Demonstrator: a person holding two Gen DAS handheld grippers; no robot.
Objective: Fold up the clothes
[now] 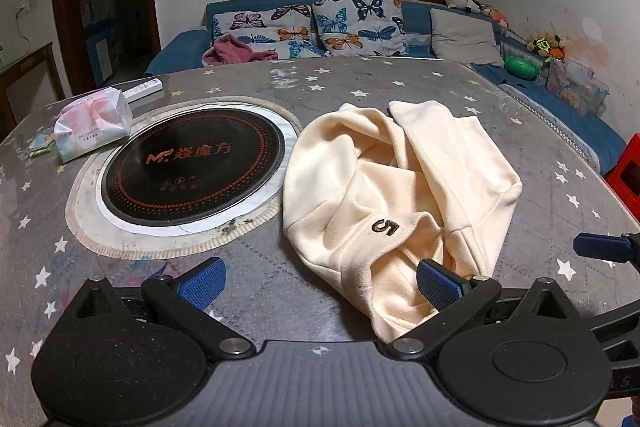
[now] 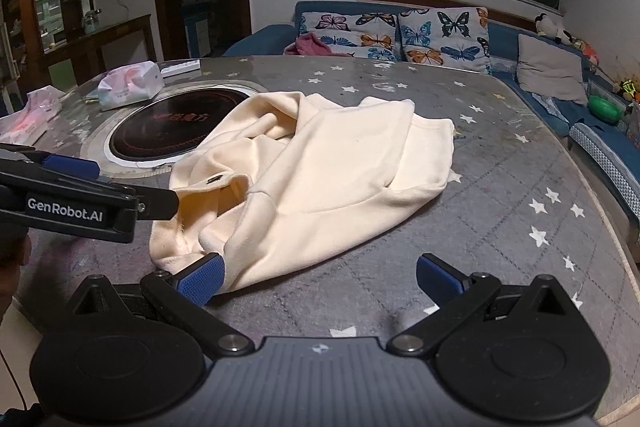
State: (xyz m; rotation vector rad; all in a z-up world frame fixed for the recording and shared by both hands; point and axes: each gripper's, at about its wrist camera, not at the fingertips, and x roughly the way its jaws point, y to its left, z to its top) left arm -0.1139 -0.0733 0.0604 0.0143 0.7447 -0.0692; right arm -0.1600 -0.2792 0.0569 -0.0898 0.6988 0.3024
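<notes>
A tissue pack (image 1: 94, 123) is seen at the far left of the counter (image 1: 360, 83), clear of the work; an inset hob (image 1: 192, 169) lies beside it; the cream garment (image 1: 392, 187) is heaped right of the hob, unfolded; the left gripper (image 1: 320, 285) is held wide open at its near hem, nothing gripped; the right gripper (image 2: 320, 277) is likewise spread empty, seemingly so both near corners can be taken.
</notes>
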